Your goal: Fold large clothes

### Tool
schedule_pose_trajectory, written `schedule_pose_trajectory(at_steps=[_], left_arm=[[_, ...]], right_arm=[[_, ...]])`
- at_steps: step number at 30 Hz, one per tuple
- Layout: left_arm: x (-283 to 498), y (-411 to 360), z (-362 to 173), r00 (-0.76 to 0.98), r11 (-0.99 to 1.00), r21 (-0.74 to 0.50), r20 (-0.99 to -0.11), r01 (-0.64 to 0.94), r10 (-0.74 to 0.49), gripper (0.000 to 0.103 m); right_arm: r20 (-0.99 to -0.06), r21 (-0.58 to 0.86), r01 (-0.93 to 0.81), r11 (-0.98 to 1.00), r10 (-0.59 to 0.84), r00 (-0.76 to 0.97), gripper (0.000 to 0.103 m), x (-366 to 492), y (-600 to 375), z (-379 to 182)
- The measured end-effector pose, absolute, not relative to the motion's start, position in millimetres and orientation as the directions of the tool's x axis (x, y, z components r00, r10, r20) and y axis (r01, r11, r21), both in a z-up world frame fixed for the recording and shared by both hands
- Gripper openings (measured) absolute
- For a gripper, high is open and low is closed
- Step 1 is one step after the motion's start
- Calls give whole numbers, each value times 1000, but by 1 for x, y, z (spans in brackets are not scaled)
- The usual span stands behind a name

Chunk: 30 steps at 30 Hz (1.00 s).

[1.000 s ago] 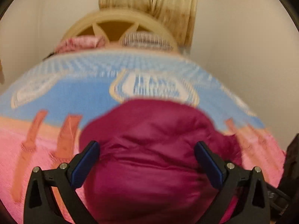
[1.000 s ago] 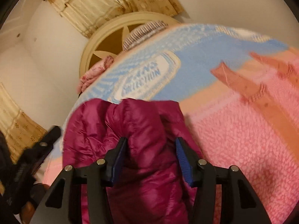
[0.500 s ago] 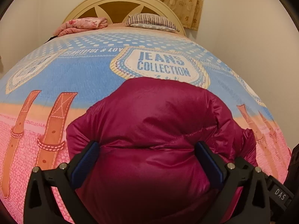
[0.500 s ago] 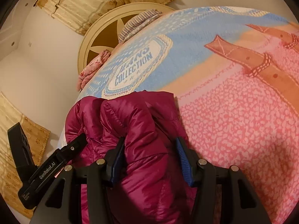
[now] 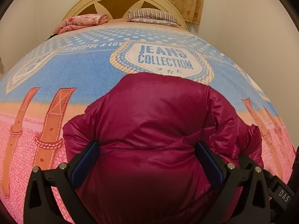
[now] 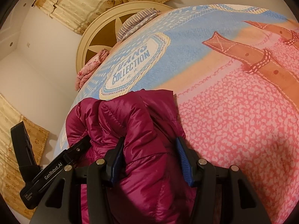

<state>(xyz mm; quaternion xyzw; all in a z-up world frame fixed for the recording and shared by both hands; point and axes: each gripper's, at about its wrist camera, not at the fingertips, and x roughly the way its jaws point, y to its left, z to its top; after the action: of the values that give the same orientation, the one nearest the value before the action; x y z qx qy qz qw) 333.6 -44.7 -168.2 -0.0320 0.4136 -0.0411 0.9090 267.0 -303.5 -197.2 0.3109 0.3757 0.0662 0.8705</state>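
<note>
Bedspread [image 5: 78, 78] under maroon jacket [image 5: 160, 130] — left tool [image 5: 147, 160] spread wide; right tool [image 6: 149, 158] clamps its fold.

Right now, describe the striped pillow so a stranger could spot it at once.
Find the round cream headboard at the far end of the bed. The striped pillow lies flat against its base, right of the folded pink floral blanket. Thin dark-and-white stripes set it apart from that rosy bundle and the blue-and-pink bedspread.
</note>
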Motion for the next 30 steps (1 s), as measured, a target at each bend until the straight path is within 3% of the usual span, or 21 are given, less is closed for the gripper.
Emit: schedule_pose_trajectory(at_steps=[30], left_arm=[[338,-50,-178,647,998,-50,-760,40,-64,103]], right_arm=[[-623,574,119,810,339,705,54,270,-296,-196]])
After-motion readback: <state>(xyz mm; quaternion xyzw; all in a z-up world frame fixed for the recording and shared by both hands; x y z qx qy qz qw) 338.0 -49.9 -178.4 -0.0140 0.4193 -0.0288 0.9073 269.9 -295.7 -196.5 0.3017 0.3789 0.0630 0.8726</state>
